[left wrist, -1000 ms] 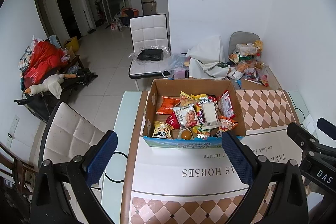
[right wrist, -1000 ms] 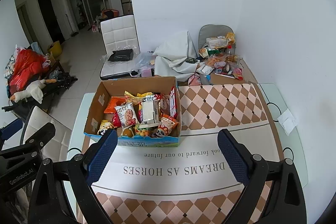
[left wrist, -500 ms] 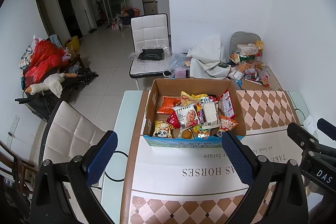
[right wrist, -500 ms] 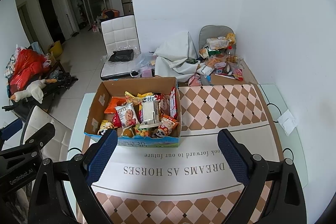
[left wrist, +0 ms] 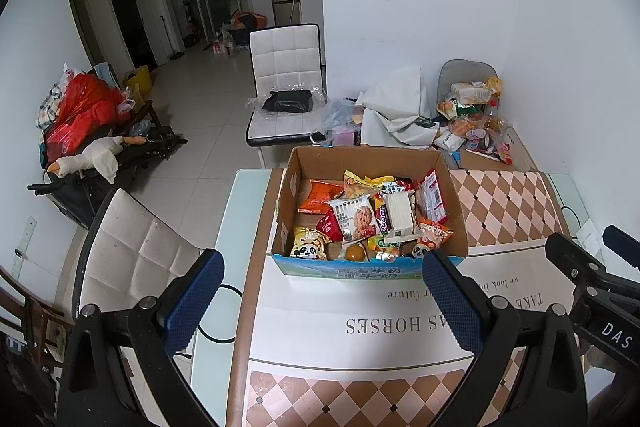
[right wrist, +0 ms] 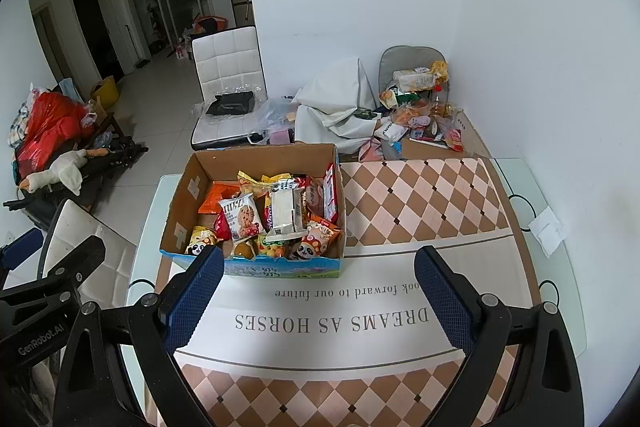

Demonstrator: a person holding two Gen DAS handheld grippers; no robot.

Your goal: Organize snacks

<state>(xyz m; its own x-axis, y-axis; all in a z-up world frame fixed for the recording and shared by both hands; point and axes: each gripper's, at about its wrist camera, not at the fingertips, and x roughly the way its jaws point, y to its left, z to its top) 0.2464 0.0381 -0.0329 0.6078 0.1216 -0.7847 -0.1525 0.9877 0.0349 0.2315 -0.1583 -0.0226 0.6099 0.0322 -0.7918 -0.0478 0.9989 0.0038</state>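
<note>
An open cardboard box (left wrist: 362, 157) (right wrist: 188, 187) full of snack packets stands on the table's far half. Inside lie a cookie packet (left wrist: 354, 219) (right wrist: 241, 217), a white wafer pack (left wrist: 400, 213) (right wrist: 285, 209), an orange packet (left wrist: 320, 191) and panda packets (left wrist: 308, 243) (right wrist: 306, 247). My left gripper (left wrist: 324, 301) is open and empty, held above the table in front of the box. My right gripper (right wrist: 320, 301) is open and empty, also short of the box. More snacks (left wrist: 472, 123) (right wrist: 420, 107) are piled beyond the table's far right corner.
The table has a checked cloth with printed words (left wrist: 400, 323) (right wrist: 332, 319) and glass edges. White chairs stand at the far side (left wrist: 286, 67) and at the left (left wrist: 132, 251). A folded paper (right wrist: 546, 231) lies at the right edge. The right gripper's body (left wrist: 592, 283) shows in the left wrist view.
</note>
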